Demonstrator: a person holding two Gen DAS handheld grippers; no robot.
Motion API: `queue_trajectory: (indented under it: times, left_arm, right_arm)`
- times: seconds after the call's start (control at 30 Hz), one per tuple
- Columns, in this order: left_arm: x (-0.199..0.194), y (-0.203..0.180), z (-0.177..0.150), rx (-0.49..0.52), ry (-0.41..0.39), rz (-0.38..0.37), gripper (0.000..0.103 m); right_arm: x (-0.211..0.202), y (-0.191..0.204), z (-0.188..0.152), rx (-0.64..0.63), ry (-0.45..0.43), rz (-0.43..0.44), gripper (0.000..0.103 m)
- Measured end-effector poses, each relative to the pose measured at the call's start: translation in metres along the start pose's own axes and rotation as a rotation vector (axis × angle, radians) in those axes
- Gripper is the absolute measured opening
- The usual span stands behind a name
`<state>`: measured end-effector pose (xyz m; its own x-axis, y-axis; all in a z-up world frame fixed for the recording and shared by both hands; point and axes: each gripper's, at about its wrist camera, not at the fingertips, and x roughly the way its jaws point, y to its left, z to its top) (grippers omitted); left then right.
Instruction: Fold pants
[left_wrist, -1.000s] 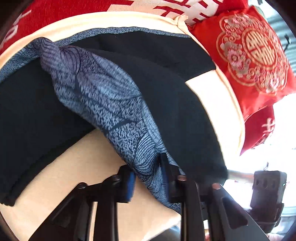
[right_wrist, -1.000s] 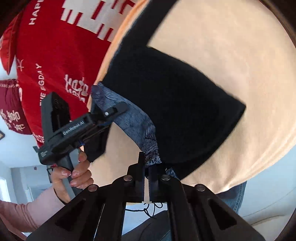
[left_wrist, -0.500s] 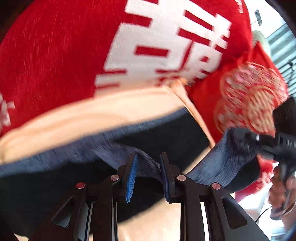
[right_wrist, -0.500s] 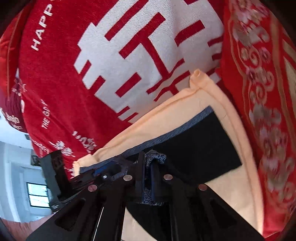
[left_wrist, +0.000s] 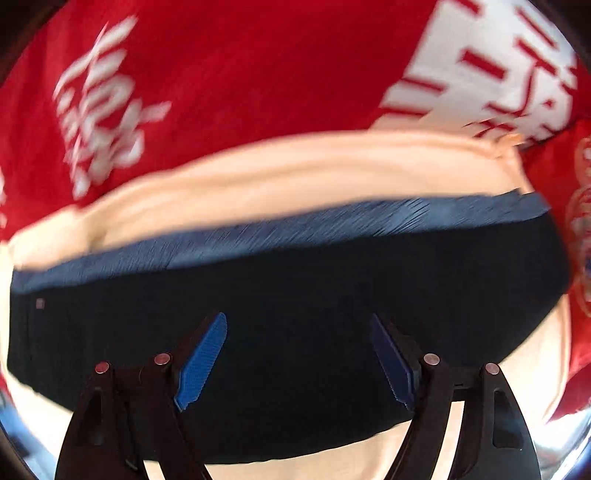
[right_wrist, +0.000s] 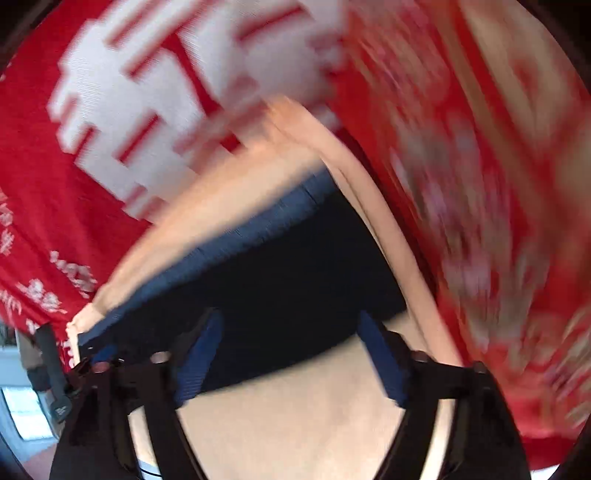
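Just dark, flat-folded pants (left_wrist: 295, 280)

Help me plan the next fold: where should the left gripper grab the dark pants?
Probably the near folded edge of the pants, coming from above with opening jaws of the left gripper astride it: the cloth lies flat on the peach cushion, so only an edge offers purchase.

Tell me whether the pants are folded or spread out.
Folded: the pants lie as one compact dark band on the peach cushion, patterned edge along the top, no leg trailing.
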<state>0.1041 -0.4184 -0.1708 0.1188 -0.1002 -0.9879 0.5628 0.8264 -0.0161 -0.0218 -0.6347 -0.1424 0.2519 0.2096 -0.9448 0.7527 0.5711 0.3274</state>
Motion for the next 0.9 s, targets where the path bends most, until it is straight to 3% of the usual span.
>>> queue_trajectory:
  times: [0.03, 0.1, 0.27, 0.37, 0.43, 0.47, 0.5, 0.57, 0.67, 0.73, 0.77, 0.83, 0.9]
  left_arm:
    - [0.008, 0.007, -0.005, -0.014, 0.017, 0.025, 0.080]
    - [0.020, 0.014, -0.011, -0.027, 0.046, 0.052, 0.080]
    - [0.023, 0.021, -0.013, -0.028, 0.034, 0.061, 0.082]
    - [0.024, 0.020, -0.008, -0.028, 0.052, 0.073, 0.082]
    - [0.018, 0.016, -0.002, -0.023, 0.044, 0.080, 0.082]
    - [0.012, 0.014, 0.003, -0.020, 0.024, 0.073, 0.082]
    - [0.009, 0.013, 0.005, -0.018, 0.010, 0.068, 0.082]
    - [0.007, 0.011, 0.010, -0.012, -0.009, 0.062, 0.082]
    - [0.025, 0.009, 0.013, -0.027, 0.033, 0.072, 0.082]
    - [0.031, 0.009, 0.012, -0.045, 0.036, 0.072, 0.082]
    - [0.031, 0.008, 0.011, -0.047, 0.027, 0.076, 0.082]
    - [0.030, 0.007, 0.009, -0.039, 0.033, 0.078, 0.082]
    - [0.028, 0.007, 0.005, -0.025, 0.044, 0.079, 0.082]
  right_arm:
    - [0.015, -0.014, -0.005, 0.063, 0.042, 0.002, 0.059]
    - [0.034, -0.030, -0.004, 0.134, 0.053, 0.027, 0.013]
    - [0.015, 0.014, 0.021, -0.120, -0.076, -0.018, 0.011]
    - [0.027, 0.000, 0.021, -0.053, 0.021, -0.053, 0.022]
    - [0.021, -0.018, 0.007, 0.031, 0.015, -0.001, 0.041]
    - [0.015, -0.028, -0.002, 0.079, 0.001, 0.031, 0.062]
    - [0.012, -0.033, -0.007, 0.099, -0.007, 0.039, 0.073]
    - [0.017, -0.038, -0.015, 0.112, -0.013, 0.062, 0.073]
    - [0.031, -0.036, -0.010, 0.150, -0.066, 0.104, 0.074]
    - [0.035, -0.030, -0.001, 0.154, -0.103, 0.111, 0.061]
    - [0.038, -0.024, 0.007, 0.156, -0.087, 0.115, 0.016]
    - [0.030, -0.015, 0.014, 0.140, -0.094, 0.108, 0.013]
    - [0.010, -0.002, 0.011, 0.028, -0.129, 0.072, 0.013]
